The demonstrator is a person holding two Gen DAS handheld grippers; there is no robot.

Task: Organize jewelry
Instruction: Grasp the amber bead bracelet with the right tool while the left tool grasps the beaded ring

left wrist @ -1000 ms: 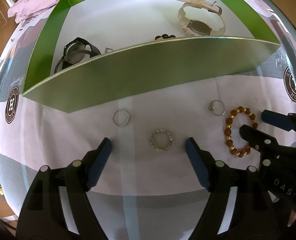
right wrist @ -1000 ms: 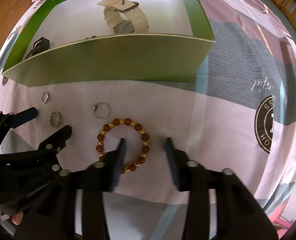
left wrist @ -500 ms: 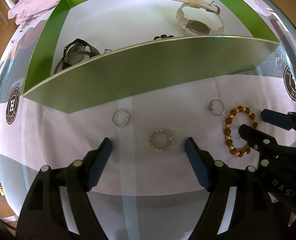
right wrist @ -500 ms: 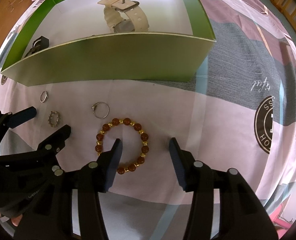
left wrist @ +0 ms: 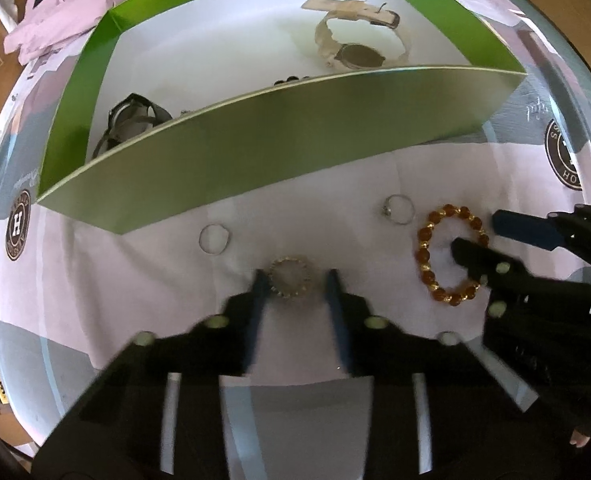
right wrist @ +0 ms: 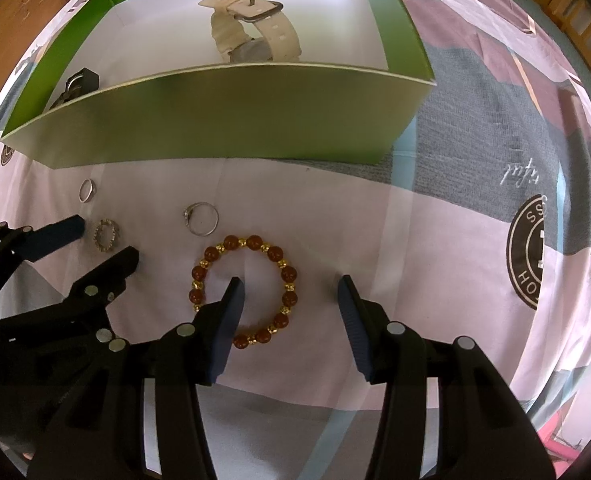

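My left tongs [left wrist: 295,280] point steeply down at the cloth [left wrist: 335,208]. Their jaws are closing, with the beaded ring [left wrist: 290,282] between the two fingertips. The tips stand just beside the ring's rim on either side; motion blur prevents me from confirming pad contact, so I record the ring as not yet gripped.

My right tongs [right wrist: 289,292] are partly open and closing slightly. One fingertip stands inside the loop of the amber bead bracelet [right wrist: 244,292] and the other outside it, so the bracelet's right arc lies between the jaws, untouched by the pads. The bracelet lies flat on the cloth.

Beyond the tongs, a stone-set ring [right wrist: 201,218] lies just beside the bracelet, and a plain ring [left wrist: 214,239] lies farther left, near the box wall.

Farthest is the green box [left wrist: 279,148], holding a cream watch [right wrist: 251,28] and a black watch [left wrist: 133,120].

View differences: the left wrist view shows dark beads [left wrist: 289,79] behind the near box wall and most of the black watch. The right wrist view shows only a corner of that watch, and shows the left tongs from the side.
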